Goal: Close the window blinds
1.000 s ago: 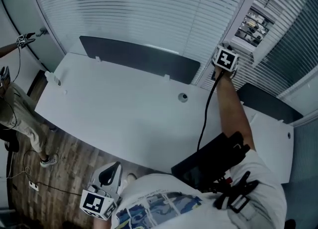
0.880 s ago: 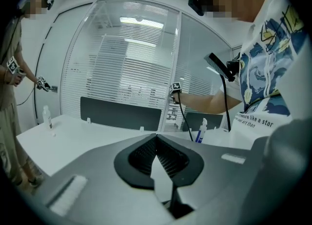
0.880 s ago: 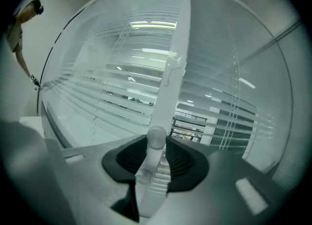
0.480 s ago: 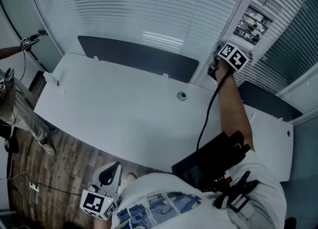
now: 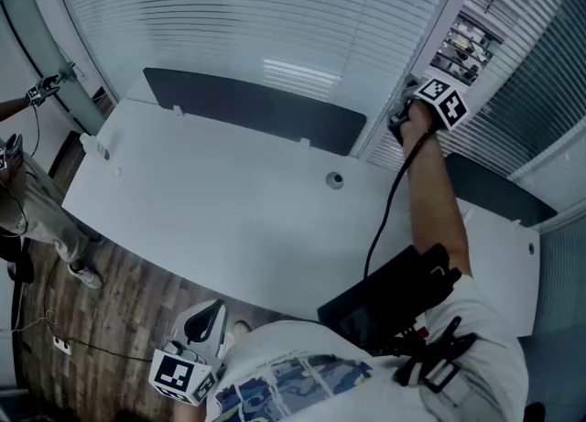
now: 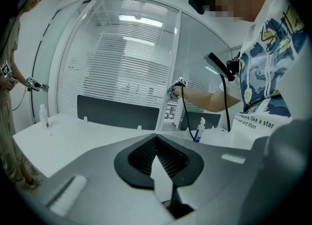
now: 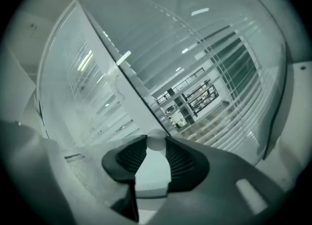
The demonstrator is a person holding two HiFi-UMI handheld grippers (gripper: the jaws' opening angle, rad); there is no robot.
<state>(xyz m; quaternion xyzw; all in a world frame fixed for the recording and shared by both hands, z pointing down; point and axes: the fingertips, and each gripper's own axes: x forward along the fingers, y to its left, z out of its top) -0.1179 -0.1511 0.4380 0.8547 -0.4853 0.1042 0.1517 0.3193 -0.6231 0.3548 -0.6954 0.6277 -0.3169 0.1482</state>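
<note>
Hanging nearest: my left gripper, low by my hip on the near side of the counter. Its jaws are pressed together on nothing, parked because this job looks like one-handed work.
Middle ground: the counter is white and mostly bare, with a dark panel upright along its far edge. I have to reach across it.
Far right: my right gripper is up at the window post, jaws pinching a small white knob. I take it for the blinds' control.
Farthest: the blinds hang beyond the counter. The left stretch looks nearly shut. The right blind has slats open enough to show a room behind.
Hard to tell: what the knob hangs from is hidden behind my jaws, so I can't say whether it is a wand or a cord.
</note>
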